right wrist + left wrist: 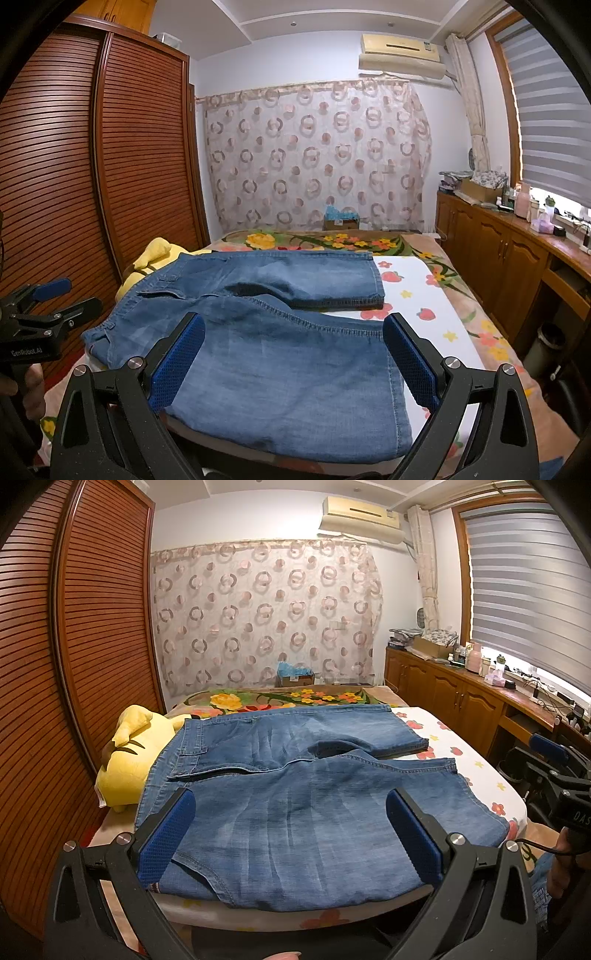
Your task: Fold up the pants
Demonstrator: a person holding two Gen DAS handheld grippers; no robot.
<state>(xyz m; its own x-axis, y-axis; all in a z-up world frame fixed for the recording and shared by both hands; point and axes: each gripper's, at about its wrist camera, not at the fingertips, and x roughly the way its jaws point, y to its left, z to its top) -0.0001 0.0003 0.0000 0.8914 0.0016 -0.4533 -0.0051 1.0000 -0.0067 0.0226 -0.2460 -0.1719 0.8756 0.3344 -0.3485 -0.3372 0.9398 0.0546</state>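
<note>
Holding both tools above the near edge of the bed, I see my left gripper (291, 834) with its jaws spread wide apart and nothing clamped between them; its blue pads (170, 838) frame the nearer leg of the pants (295, 812) without touching the cloth. My right gripper (293, 360) stands the same way, jaws fully apart and empty, its blue pads (177, 363) on either side of that same leg near the hem.

The pants, blue denim and cut short, lie spread flat across the bed (450, 746), waistband toward the left, both legs running toward the right. The farther leg (332, 727) lies just beyond the nearer one, the two meeting at the crotch and parting toward the hems. A yellow plush toy (129, 753) rests at the left, tucked partly under the waistband.

The white sheet with red and yellow flowers shows to the right of the hems; a floral blanket (288, 698) lies across the far end of the bed. A louvred wooden wardrobe (74, 646) stands along the left, a circle-patterned curtain (266, 613) hangs on the far wall, and a wooden cabinet (454, 698) loaded with small items runs under the window blind (528, 590) on the right.
</note>
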